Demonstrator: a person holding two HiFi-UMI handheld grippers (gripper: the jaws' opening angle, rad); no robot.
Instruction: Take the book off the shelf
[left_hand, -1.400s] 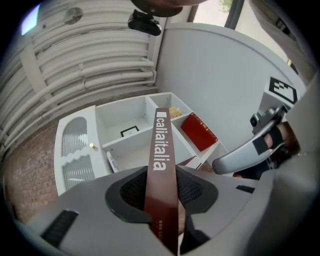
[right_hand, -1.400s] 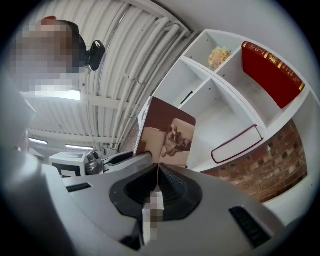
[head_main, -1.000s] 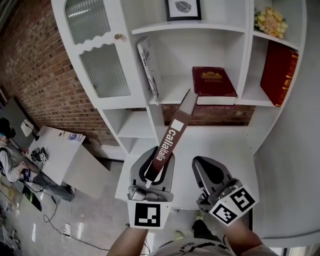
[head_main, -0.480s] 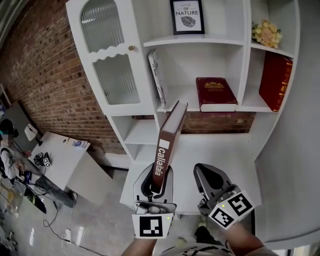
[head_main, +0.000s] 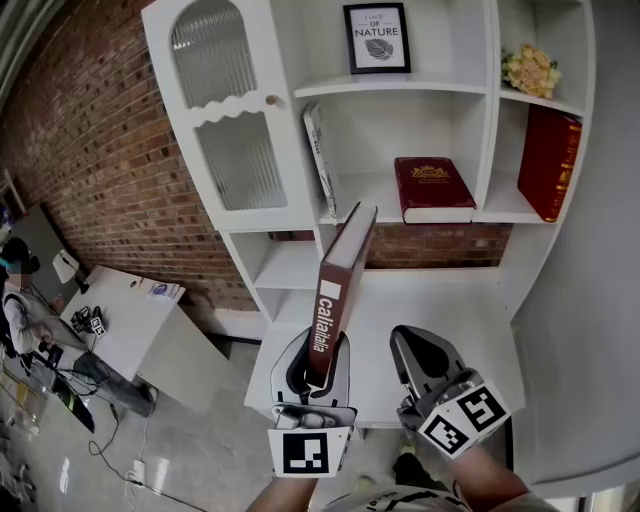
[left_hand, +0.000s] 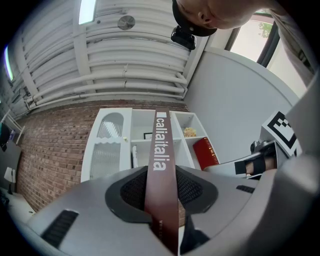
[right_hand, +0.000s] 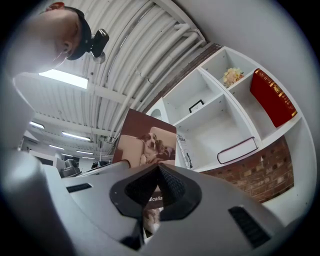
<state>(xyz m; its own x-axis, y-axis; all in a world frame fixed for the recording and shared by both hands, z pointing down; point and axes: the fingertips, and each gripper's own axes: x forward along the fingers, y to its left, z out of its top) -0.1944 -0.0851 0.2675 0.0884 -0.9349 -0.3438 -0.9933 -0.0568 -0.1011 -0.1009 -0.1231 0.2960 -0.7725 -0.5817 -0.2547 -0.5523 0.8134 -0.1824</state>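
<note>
My left gripper (head_main: 316, 368) is shut on the lower end of a brown book (head_main: 338, 290) with white lettering on its spine. The book stands tilted up toward the white shelf unit (head_main: 400, 88), in front of its middle shelf and clear of it. In the left gripper view the spine (left_hand: 161, 160) runs straight up between the two dark pads (left_hand: 134, 190). My right gripper (head_main: 422, 352) hangs just to the right, shut with nothing in it. The right gripper view shows the book's cover with a dog photo (right_hand: 147, 140) beyond the closed jaws.
On the shelves are a flat red book (head_main: 432, 185), an upright red book (head_main: 548, 160), a leaning white book (head_main: 320, 155), a framed print (head_main: 377, 37) and flowers (head_main: 528, 70). A glass cabinet door (head_main: 235, 150) is at left. A person (head_main: 20, 310) sits by a table (head_main: 115, 320) far left.
The left gripper has drawn the brown book back and down from the middle shelf, and the book now stands steeper. The right gripper has stayed shut beside it.
</note>
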